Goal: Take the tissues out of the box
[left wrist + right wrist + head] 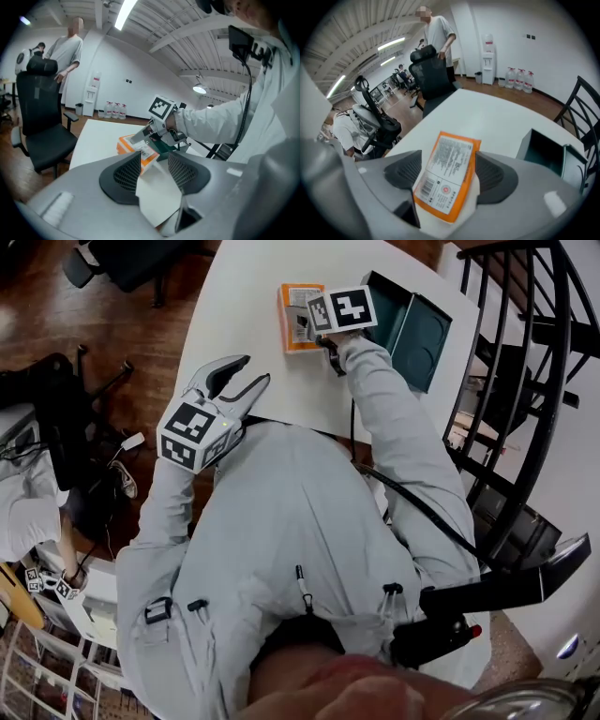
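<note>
An orange tissue pack (298, 306) lies flat on the white table (244, 296). Just right of it stands the dark green box (414, 326), open and dark inside. My right gripper (319, 332) is at the pack's near end. In the right gripper view the pack (451, 171) lies between the spread jaws of that gripper (448, 157), label up, with the box (543, 150) to the right. My left gripper (255, 371) hangs at the table's near edge, jaws drawn close with nothing between them. Its own view looks past its jaws (154, 157) at the pack (129, 145) and the right gripper (143, 136).
A black office chair (42, 122) stands off the table's left side, with a person (68, 47) behind it. Black metal railings (525, 381) rise to the right of the table. Water bottles (518, 77) line the far wall. My grey sleeves cover the table's near edge.
</note>
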A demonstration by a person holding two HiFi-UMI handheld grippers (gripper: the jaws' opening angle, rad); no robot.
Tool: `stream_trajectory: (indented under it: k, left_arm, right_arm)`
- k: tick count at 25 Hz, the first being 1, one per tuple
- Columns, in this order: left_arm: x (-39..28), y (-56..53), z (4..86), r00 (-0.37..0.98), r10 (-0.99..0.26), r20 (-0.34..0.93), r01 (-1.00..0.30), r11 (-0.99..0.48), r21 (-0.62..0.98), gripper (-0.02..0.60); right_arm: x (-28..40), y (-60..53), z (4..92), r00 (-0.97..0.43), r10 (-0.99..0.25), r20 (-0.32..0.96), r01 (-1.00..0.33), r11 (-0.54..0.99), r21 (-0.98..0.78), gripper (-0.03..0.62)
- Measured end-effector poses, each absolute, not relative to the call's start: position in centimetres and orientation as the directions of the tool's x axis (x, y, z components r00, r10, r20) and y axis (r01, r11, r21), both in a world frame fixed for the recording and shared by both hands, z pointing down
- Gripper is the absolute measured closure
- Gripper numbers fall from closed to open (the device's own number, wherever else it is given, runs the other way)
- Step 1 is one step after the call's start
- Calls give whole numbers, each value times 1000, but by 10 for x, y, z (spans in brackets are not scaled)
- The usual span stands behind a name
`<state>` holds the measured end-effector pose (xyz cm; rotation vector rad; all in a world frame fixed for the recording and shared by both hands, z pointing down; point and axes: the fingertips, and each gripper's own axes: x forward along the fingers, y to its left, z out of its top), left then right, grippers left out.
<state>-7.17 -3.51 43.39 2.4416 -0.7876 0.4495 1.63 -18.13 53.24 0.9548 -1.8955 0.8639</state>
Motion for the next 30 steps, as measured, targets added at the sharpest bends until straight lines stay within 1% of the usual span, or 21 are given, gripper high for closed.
stream_trajectory:
  k: [1, 3, 5, 8, 11, 13, 17, 21, 24, 30]
  left_arm:
    - [-72, -38, 432, 797, -413, 441, -590, -687, 424, 380]
    - [-69, -45, 429, 837, -352, 419, -538, -669, 512, 374]
    - [-63, -53, 430, 860, -289, 420, -497, -658, 566, 316]
    - [-55, -68, 432, 875, -198, 442, -447, -682, 579, 242]
    - [-69, -89, 442, 876, -122, 467, -406, -709, 576, 242]
    - [-87, -103, 457, 868, -79, 490, -389, -723, 571, 242]
    - [-123, -120, 490, 853, -21, 521, -345, -771, 535, 247]
    - [-120, -115, 507, 835, 51, 548, -303, -788, 536, 249]
    - [-101, -111, 510, 820, 46, 571, -312, -800, 512, 253]
    - [-74, -88, 518, 801, 15, 599, -357, -791, 497, 264]
  right_arm:
    - [13, -186, 518, -398, -319, 860, -849, 483, -214, 231]
    - [8, -191, 487, -448, -351, 822, -823, 521, -226, 125]
    - [14, -191, 461, -467, -356, 810, -801, 559, -216, 123]
    - [38, -188, 436, -436, -379, 816, -793, 591, -150, 123]
    - [51, -181, 444, -373, -358, 856, -789, 608, -89, 123]
    - [48, -174, 464, -355, -335, 873, -796, 597, -94, 123]
    - [15, -165, 506, -396, -320, 861, -820, 544, -176, 123]
    - [11, -156, 528, -391, -317, 864, -821, 544, -172, 132]
    - [28, -149, 535, -404, -328, 854, -816, 551, -174, 132]
    - [57, -124, 544, -464, -313, 828, -801, 548, -242, 133]
